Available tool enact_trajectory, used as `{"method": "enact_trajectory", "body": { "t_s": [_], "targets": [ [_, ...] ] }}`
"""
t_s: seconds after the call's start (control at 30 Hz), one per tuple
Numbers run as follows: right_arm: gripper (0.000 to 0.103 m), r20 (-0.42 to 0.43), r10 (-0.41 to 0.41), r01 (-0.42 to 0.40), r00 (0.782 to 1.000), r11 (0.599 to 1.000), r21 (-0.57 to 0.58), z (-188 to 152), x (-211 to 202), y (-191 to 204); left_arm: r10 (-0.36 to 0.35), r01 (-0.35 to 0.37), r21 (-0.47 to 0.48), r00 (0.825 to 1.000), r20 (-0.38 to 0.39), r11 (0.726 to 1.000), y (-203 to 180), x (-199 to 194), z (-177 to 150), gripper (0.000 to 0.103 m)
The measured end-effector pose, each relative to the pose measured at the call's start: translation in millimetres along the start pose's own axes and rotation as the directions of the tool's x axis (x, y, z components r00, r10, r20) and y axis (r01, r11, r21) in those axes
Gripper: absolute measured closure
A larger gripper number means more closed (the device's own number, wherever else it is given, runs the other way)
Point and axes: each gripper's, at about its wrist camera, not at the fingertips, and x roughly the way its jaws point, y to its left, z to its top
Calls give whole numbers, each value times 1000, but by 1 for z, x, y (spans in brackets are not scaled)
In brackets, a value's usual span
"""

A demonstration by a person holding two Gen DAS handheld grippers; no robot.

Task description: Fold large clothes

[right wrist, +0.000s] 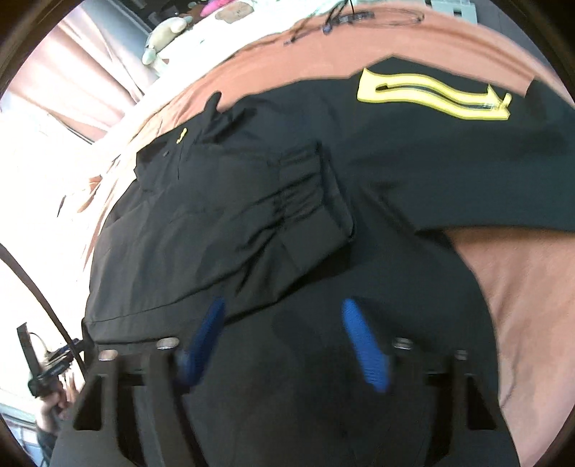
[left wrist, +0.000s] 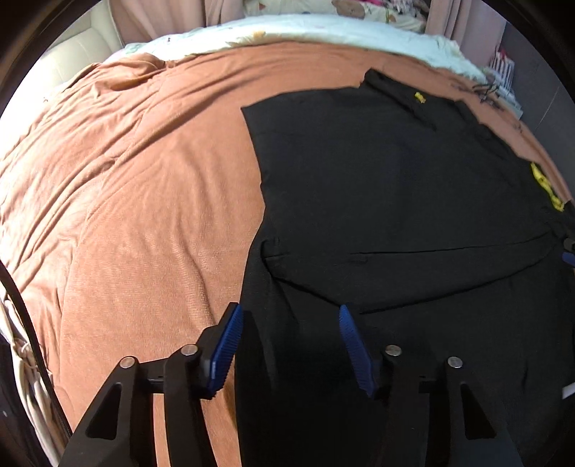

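Both tools are spread wide and grip nothing. On my left wrist view, the left tool [left wrist: 289, 312] hangs over the near left edge of the large black fabric garment [left wrist: 395, 201], its left blue ribbed pad [left wrist: 224, 354] above the rust-orange bedspread [left wrist: 125, 186] and its right one above black cloth; I cannot tell whether either pad touches. The right tool [right wrist: 284, 309], blurred in its own view, sits low over the garment's near part, pads apart with dark cloth between them.

That garment lies flat on the bed, toward its right side, with a gathered black cuffed sleeve [right wrist: 273, 204] folded across the body and a yellow wavy zipper trim [right wrist: 431, 95] near the far edge. Its left border runs straight, and I have wide bare bedspread to the left of it.

Beyond the far edge, a pale printed quilt [left wrist: 287, 30] lies, and thin dark cords [right wrist: 341, 19] rest on the bedspread.
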Motion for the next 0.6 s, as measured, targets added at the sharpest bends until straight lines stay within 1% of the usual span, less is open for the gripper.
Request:
{"method": "enact_trajectory", "body": {
  "t_s": [0.03, 0.07, 0.1, 0.13, 0.17, 0.2, 0.23, 0.3, 0.37, 0.43, 0.53, 0.57, 0.6],
  "targets": [
    [52, -2, 4, -4, 1000, 1000, -3, 4, 7, -3, 14, -14, 4, 1000, -8, 1000, 0, 5, 1, 47],
    [60, 3, -3, 3, 1000, 1000, -11, 7, 10, -3, 26, -26, 7, 1000, -13, 1000, 1, 9, 2, 48],
    [64, 9, -11, 11, 1000, 1000, -20, 11, 14, -4, 39, -39, 10, 999, -18, 999, 1, 13, 3, 49],
    [72, 16, -12, 12, 1000, 1000, -22, 14, 17, -5, 52, -51, 14, 998, -25, 999, 2, 17, 5, 52],
    [81, 21, -13, 13, 1000, 1000, -20, 18, 20, -6, 58, -57, 13, 998, -31, 998, 4, 21, 6, 56],
    [85, 26, -21, 21, 999, 1000, -15, 20, 23, -7, 65, -65, 5, 997, -42, 998, 6, 26, 8, 60],
    [87, 30, -24, 25, 999, 1000, -9, 23, 26, -11, 74, -75, -7, 996, -51, 997, 9, 30, 10, 68],
    [89, 41, -10, 10, 999, 1000, 2, 29, 31, -15, 67, -69, -39, 997, -50, 997, 15, 35, 13, 70],
    [89, 52, -5, 5, 999, 1000, -6, 33, 38, -15, 60, -62, -48, 997, -48, 997, 16, 39, 17, 70],
    [89, 59, -13, 14, 998, 1000, -21, 36, 42, -16, 79, -81, -38, 996, -45, 996, 15, 41, 21, 72],
    [89, 50, -31, 32, 998, 999, -35, 36, 43, -16, 101, -104, -35, 993, -64, 994, 10, 41, 26, 72],
    [89, 50, -34, 36, 998, 999, -37, 32, 41, -4, 112, -114, -31, 992, -66, 993, 7, 39, 27, 72],
    [89, 48, -33, 35, 998, 999, -38, 29, 35, -2, 121, -124, -29, 990, -66, 992, 5, 36, 27, 72]
  ]
}}
